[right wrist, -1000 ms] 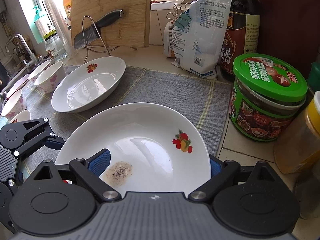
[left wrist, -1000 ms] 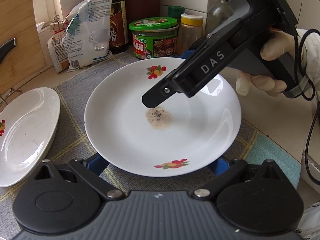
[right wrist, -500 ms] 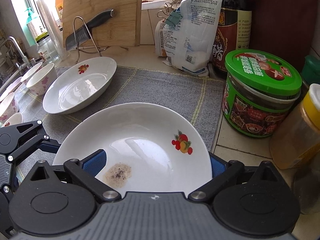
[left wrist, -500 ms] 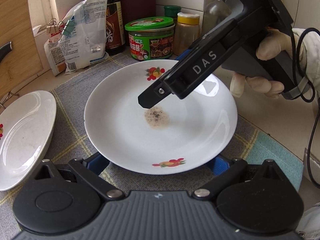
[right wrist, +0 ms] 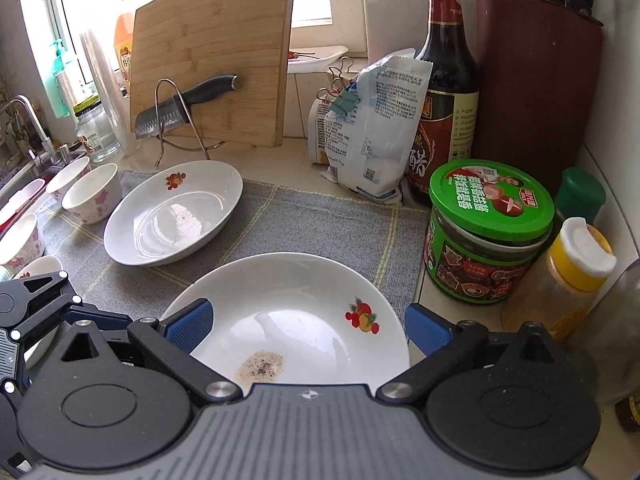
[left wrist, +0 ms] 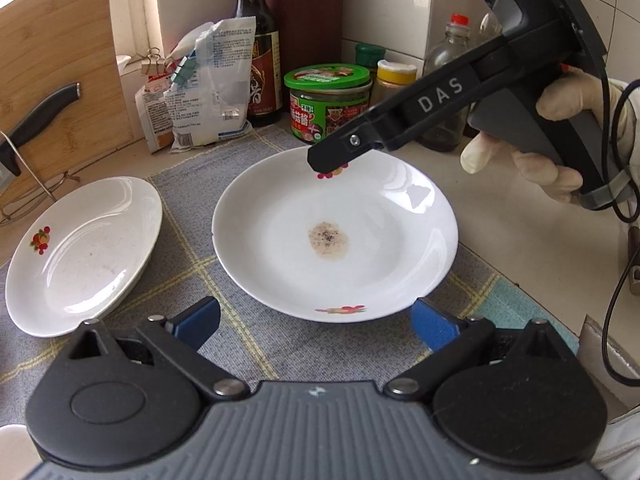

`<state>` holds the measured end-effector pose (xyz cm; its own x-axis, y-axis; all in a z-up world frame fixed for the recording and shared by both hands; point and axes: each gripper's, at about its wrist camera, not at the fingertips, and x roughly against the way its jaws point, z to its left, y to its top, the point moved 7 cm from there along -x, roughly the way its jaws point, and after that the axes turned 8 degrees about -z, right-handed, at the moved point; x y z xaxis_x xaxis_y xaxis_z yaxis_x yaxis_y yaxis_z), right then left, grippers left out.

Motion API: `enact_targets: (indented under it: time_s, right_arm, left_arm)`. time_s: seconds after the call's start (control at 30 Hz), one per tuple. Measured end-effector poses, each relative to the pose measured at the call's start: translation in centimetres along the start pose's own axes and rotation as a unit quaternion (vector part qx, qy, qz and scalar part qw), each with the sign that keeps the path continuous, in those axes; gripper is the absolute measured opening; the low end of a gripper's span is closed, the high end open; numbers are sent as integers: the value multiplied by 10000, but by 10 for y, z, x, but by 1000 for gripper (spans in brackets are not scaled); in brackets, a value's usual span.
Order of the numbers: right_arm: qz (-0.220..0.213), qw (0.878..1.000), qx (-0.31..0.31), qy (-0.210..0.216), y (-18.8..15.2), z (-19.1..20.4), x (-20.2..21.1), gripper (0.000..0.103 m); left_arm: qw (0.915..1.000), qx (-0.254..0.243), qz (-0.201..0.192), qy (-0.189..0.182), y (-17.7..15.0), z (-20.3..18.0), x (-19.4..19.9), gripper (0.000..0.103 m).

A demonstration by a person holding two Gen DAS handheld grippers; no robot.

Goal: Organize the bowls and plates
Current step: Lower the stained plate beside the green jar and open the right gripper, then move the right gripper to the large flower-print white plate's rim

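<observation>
- right gripper (right wrist: pixel 306 326): jaws have just been opening, now spread wide; blue pads flank the soiled plate (right wrist: pixel 304 312) but sit clear of its rim, so nothing gripped; claw has also lifted off it compared with a second ago
- left gripper (left wrist: pixel 316 326): jaws open too, plate rim just ahead between the pads, no contact; it has backed away, plate now looks further off than before
- reading: plate has just been released onto the grey mat (right wrist: pixel 320 216) directly under both claws; this placement looks done, next item probably the second plate
- second plate (right wrist: pixel 174 212): ahead-left of the right claw, apart from the soiled plate, on the same mat; not stacked yet
- count, plates: 2 white with fruit print, 1 carries a speckled residue patch in its centre
- count, bowls (right wrist: pixel 92 196): at least 4 small floral ones far left of the right claw, near the sink edge; more may be cut off by the frame
- beyond: green-lid jar (right wrist: pixel 490 232), dark bottle (right wrist: pixel 446 80), clipped bag (right wrist: pixel 372 136), cutting board with knife (right wrist: pixel 212 52); not task items
</observation>
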<state>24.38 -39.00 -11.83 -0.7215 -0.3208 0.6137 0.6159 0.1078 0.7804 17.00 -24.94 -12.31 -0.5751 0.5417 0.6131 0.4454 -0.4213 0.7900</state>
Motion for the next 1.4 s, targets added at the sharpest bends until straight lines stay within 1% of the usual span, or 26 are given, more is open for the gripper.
enact_targets:
  time_s: [0.17,0.3,0.47,0.53,0.73,0.83,0.87,1.0,1.17,1.27,1.4]
  right_arm:
    - [-38,10000,70,20,6,20,12,103]
    - [-83,9998,124,157,6,41,21,103]
    - [-88,9991,198,373,0,67,26,103]
    - [-21,9979,260,596,-7,80,26,103]
    - [168,9938,422,1018,-27,116,27,103]
    - [335,9903,448,1271,-37,133,26,103]
    - [376,9897,479,1298,-40,138,26,103]
    - [479,9879,594,1349,-48,156,27,103]
    - [461,9896,718,1161,-55,177,23,103]
    - [557,9905,718,1034,-63,192,16,103]
    - [619,9912,717,921,-68,213,11,103]
  left_arm:
    - [9993,161,-214,269,6,0,24,101]
    - [9982,216,-273,489,4,-3,45,102]
    - [9948,445,-367,840,-1,-4,74,102]
    - [9931,557,-358,972,-5,-3,83,102]
    - [9876,768,-361,1324,-21,-1,110,102]
    - [9858,812,-391,1417,-28,1,121,102]
    - [9852,825,-405,1445,-31,2,125,102]
    - [9844,869,-406,1476,-42,8,136,102]
    - [9847,889,-355,1459,-62,22,151,102]
    - [9852,846,-208,1473,-78,34,160,102]
    - [9858,871,-201,1425,-95,53,179,102]
